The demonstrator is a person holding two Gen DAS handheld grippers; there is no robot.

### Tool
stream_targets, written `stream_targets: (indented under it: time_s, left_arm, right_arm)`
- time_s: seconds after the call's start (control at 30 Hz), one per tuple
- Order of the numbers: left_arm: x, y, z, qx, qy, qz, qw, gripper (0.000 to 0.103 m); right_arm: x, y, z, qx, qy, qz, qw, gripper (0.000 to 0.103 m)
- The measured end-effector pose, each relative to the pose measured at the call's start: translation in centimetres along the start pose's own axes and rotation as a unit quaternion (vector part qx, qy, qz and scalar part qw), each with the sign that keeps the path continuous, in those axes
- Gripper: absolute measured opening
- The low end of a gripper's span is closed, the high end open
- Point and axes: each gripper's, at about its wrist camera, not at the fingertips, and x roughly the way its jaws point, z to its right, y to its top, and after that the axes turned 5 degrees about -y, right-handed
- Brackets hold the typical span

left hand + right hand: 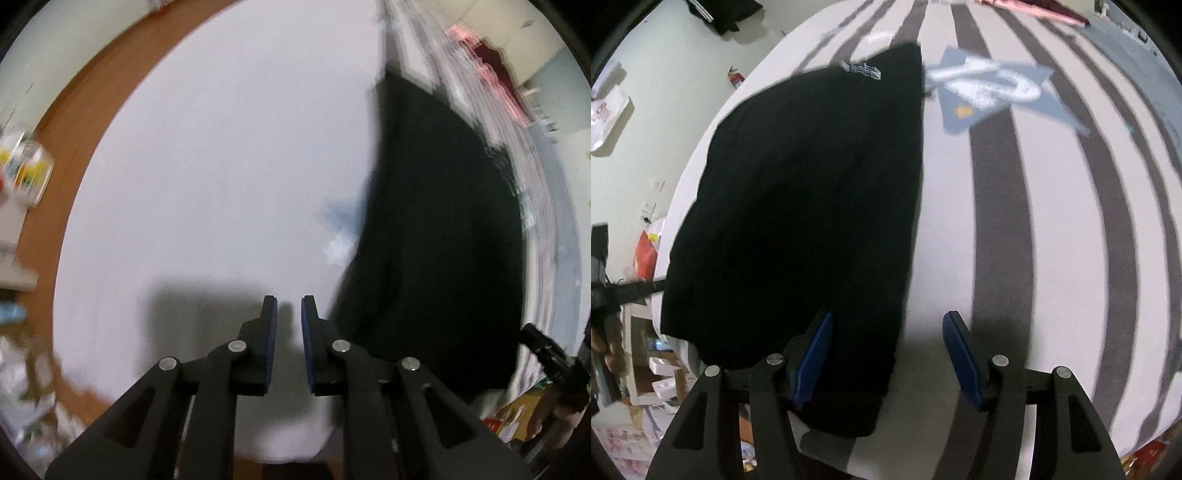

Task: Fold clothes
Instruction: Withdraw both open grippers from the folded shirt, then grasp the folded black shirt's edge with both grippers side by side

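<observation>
A black garment [812, 203] lies flat on a white and grey striped bed cover [960, 229], with a small white print near its far end. My right gripper [889, 315] hovers over its near right edge, open wide; the left finger is over the cloth and the right finger over the cover, and neither pad presses on anything. In the left wrist view the same black garment [436, 221] lies to the right. My left gripper [289, 299] is beside it over the plain white cover [221, 166], open by a narrow gap with nothing between the pads.
A blue patch with white numerals [990, 88] is printed on the cover past the garment. A brown band [66, 147] curves around the bed's edge. Boxes and bags [646, 254] clutter the floor to the left, and small containers [26, 173] sit past the brown band.
</observation>
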Motion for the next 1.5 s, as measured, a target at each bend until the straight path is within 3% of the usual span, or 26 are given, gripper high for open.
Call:
stream_targets:
  time_s: [0.1, 0.27, 0.43, 0.53, 0.57, 0.6, 0.83, 1.0, 1.07, 1.1, 1.13, 1.17, 1.2, 1.27, 1.37, 1.4, 1.5]
  left_arm:
    - [1.0, 3.5, 2.9, 0.025, -0.026, 0.026, 0.999, 0.035]
    - [4.4, 9.3, 5.5, 0.059, -0.03, 0.04, 0.997, 0.038]
    - [7.2, 13.4, 5.7, 0.066, -0.031, 0.04, 0.9965, 0.045]
    - [9.5, 15.0, 4.6, 0.05, -0.022, 0.017, 0.9984, 0.066]
    - [10.1, 15.3, 4.1, 0.045, -0.017, 0.012, 0.9988, 0.081]
    - [10.4, 15.5, 3.5, 0.036, -0.025, 0.011, 0.999, 0.085]
    - [8.4, 17.6, 3.7, 0.029, -0.082, 0.051, 0.9949, 0.085]
    - [13.9, 21.3, 2.8, 0.04, -0.062, -0.011, 0.9972, 0.085]
    - [14.5, 21.7, 3.2, 0.059, -0.048, -0.018, 0.997, 0.085]
    - [14.3, 21.8, 3.2, 0.063, -0.05, -0.015, 0.9966, 0.083]
    - [14.1, 21.9, 3.1, 0.066, -0.054, -0.01, 0.9963, 0.069]
    - [13.8, 22.0, 3.2, 0.072, -0.067, -0.006, 0.9951, 0.038]
    - [13.5, 22.1, 3.3, 0.078, -0.081, -0.002, 0.9937, 0.018]
    - [13.6, 22.3, 4.2, 0.093, -0.074, -0.008, 0.9929, 0.013]
    - [14.0, 22.7, 4.1, 0.094, -0.067, -0.006, 0.9933, 0.011]
    - [13.8, 22.9, 3.9, 0.088, -0.068, 0.001, 0.9938, 0.01]
    - [12.8, 23.5, 3.7, 0.086, -0.064, 0.02, 0.994, 0.008]
  right_arm:
    - [-0.2, 3.2, 0.1, 0.018, 0.002, 0.035, 0.999, 0.058]
    - [2.0, 10.3, -0.1, 0.033, -0.003, 0.085, 0.996, 0.058]
    - [4.9, 16.4, 1.0, 0.065, 0.012, 0.095, 0.993, 0.058]
    - [7.0, 18.1, 1.5, 0.071, 0.024, 0.077, 0.994, 0.058]
    - [7.4, 18.3, 2.3, 0.074, 0.026, 0.067, 0.995, 0.058]
    - [7.8, 18.5, 2.7, 0.075, 0.03, 0.065, 0.995, 0.058]
    - [8.7, 19.8, 4.2, 0.08, 0.072, 0.054, 0.993, 0.059]
    - [9.2, 20.8, 4.3, 0.072, 0.09, 0.044, 0.992, 0.06]
    - [9.3, 20.9, 4.0, 0.059, 0.091, 0.038, 0.993, 0.06]
    - [9.3, 20.9, 3.8, 0.054, 0.093, 0.037, 0.994, 0.06]
    - [9.3, 20.9, 3.7, 0.049, 0.094, 0.035, 0.994, 0.06]
    - [9.3, 20.9, 3.5, 0.045, 0.096, 0.033, 0.994, 0.06]
    - [9.3, 20.8, 3.4, 0.044, 0.098, 0.032, 0.994, 0.06]
    - [9.3, 20.7, 3.0, 0.035, 0.094, 0.034, 0.994, 0.054]
    - [9.6, 20.9, 2.4, 0.026, 0.096, 0.029, 0.995, 0.017]
    - [9.6, 21.0, 2.5, 0.03, 0.1, 0.029, 0.994, 0.011]
    - [9.0, 21.3, 2.9, 0.035, 0.108, 0.033, 0.993, 0.009]
